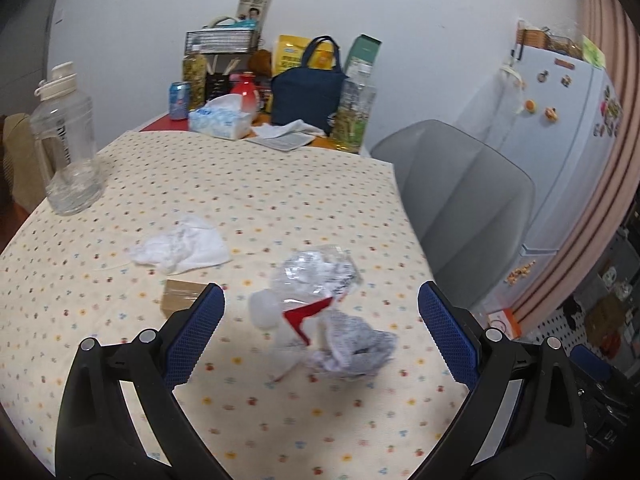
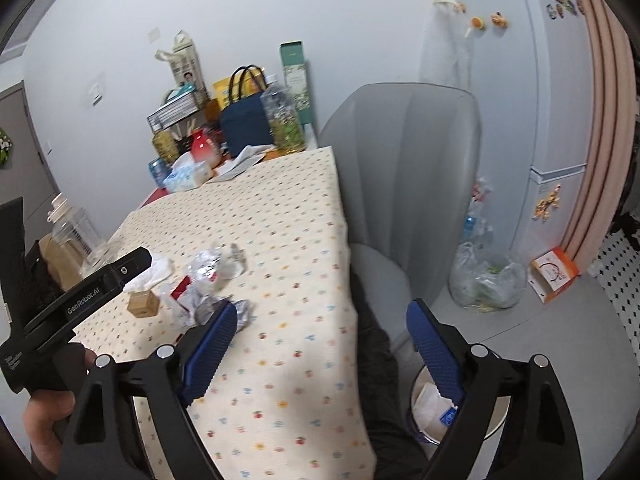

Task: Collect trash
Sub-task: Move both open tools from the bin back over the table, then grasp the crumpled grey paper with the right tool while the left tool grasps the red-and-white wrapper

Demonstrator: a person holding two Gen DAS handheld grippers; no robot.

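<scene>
Above the dotted tablecloth (image 1: 248,184), the left gripper (image 1: 320,304) hovers with its blue pads spread wide, holding nothing. Between them on the cloth lie a crumpled clear wrapper (image 1: 316,272) with a red scrap (image 1: 306,316) and a crumpled paper ball (image 1: 352,350); a white tissue (image 1: 180,246) and a small cardboard box (image 1: 178,296) lie nearby. The right gripper (image 2: 320,316) is also spread and empty, past the cloth's edge above a waste bin (image 2: 430,402).

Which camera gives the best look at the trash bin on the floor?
The right wrist view: the trash bin sits below the table edge with white scraps inside, partly hidden by the open right gripper. The left wrist view doesn't show it.
</scene>
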